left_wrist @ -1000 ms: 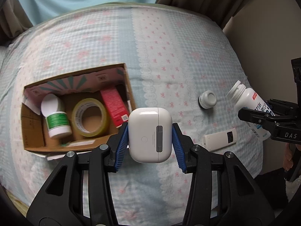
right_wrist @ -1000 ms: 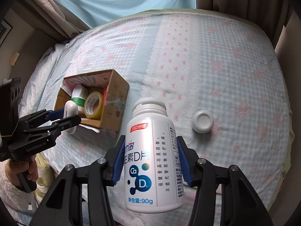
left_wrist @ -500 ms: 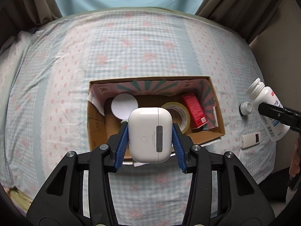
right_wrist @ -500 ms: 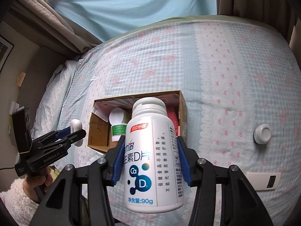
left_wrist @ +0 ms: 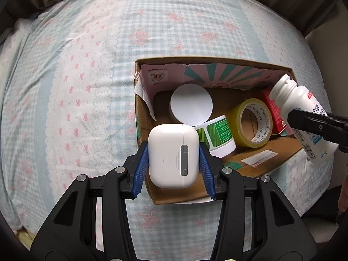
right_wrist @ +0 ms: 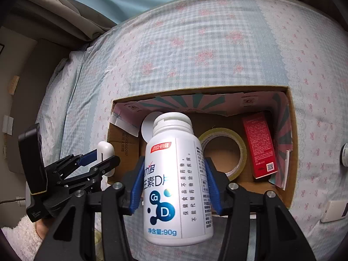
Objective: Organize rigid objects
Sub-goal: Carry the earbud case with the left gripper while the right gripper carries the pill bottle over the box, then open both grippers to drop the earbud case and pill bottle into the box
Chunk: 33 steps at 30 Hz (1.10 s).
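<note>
My left gripper (left_wrist: 173, 158) is shut on a white earbud case (left_wrist: 173, 154) and holds it above the near left corner of an open cardboard box (left_wrist: 217, 62). My right gripper (right_wrist: 175, 184) is shut on a white capless vitamin bottle (right_wrist: 177, 184) and holds it over the box (right_wrist: 291, 113); the bottle also shows in the left wrist view (left_wrist: 302, 111) above the box's right side. The box holds a white jar with a green label (left_wrist: 191, 106), a yellow tape roll (left_wrist: 253, 122) and a red carton (left_wrist: 275, 108). The left gripper (right_wrist: 97, 161) appears at the left of the right wrist view.
The box sits on a bed with a blue checked, pink-flowered sheet (left_wrist: 87, 76). A white bottle cap (right_wrist: 344, 154) and a white flat remote-like object (right_wrist: 335, 211) lie on the sheet right of the box. Curtains hang behind the bed.
Both grippers have moved left and closer to the box with their loads. The box now fills the middle of both views, and the bottle hangs over its right side.
</note>
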{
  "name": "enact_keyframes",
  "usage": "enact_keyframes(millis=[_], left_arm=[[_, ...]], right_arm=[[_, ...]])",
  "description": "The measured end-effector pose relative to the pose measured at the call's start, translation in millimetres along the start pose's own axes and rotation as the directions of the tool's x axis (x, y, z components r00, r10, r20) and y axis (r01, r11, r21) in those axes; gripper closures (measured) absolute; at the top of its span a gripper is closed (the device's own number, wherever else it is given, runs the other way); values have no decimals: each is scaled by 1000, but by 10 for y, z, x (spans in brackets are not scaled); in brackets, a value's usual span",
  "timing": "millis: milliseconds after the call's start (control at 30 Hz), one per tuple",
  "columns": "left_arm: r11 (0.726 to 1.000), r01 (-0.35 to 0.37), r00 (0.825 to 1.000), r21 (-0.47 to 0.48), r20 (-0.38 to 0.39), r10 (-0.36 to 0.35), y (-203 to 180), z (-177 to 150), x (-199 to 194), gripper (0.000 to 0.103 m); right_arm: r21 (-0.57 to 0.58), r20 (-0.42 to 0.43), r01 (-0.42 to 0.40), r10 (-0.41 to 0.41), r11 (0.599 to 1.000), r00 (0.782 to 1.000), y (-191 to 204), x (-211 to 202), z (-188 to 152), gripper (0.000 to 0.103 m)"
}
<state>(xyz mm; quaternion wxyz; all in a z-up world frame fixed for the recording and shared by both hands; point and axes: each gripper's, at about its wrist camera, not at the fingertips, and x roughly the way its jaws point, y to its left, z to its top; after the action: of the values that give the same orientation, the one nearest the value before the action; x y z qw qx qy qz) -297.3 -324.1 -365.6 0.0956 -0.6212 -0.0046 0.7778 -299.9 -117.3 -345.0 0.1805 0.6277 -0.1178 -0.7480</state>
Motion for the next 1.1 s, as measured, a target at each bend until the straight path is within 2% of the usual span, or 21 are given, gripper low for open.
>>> enact_keyframes(millis=[267, 600, 633, 667, 700, 733, 767, 800, 867, 967, 1033, 1100], left_arm=[[994, 4, 1000, 109, -11, -3, -164, -127, 239, 62], [997, 9, 999, 80, -46, -5, -182, -182, 369, 61], [997, 20, 999, 73, -44, -17, -182, -189, 360, 58], [997, 50, 998, 58, -41, -47, -176, -191, 338, 47], [995, 91, 995, 43, -42, -89, -177, -190, 312, 28], [992, 122, 992, 37, -39, -120, -201, -193, 272, 16], [992, 114, 993, 44, -24, -113, -239, -206, 212, 0], [993, 103, 995, 55, -9, -103, -276, -227, 151, 0], [994, 83, 997, 68, -14, -82, -318, -273, 86, 0], [995, 88, 996, 46, -25, -87, -296, -361, 40, 0], [996, 86, 996, 33, -29, -85, -275, -411, 16, 0], [997, 71, 997, 29, -33, -71, -248, -423, -3, 0]], right_arm=[[-11, -55, 20, -21, 1000, 998, -62, 502, -1, 56], [54, -72, -6, 10, 999, 997, -235, 665, 52, 55], [52, -72, -8, 11, 999, 997, -223, 672, 74, 55], [46, -68, -8, 12, 999, 998, -203, 673, 98, 54], [41, -71, -2, 5, 999, 997, -182, 678, 124, 49], [41, -75, 18, -15, 999, 997, -164, 674, 146, 42], [50, -81, 47, -43, 998, 996, -161, 663, 164, 12], [63, -85, 66, -61, 996, 995, -173, 639, 172, 0], [121, -92, 48, -37, 991, 995, -251, 572, 155, 0], [220, -101, -25, 49, 975, 994, -377, 512, 80, 0], [240, -84, -27, 48, 970, 995, -409, 458, 35, 0], [215, -73, 7, 9, 977, 997, -394, 411, 9, 0]])
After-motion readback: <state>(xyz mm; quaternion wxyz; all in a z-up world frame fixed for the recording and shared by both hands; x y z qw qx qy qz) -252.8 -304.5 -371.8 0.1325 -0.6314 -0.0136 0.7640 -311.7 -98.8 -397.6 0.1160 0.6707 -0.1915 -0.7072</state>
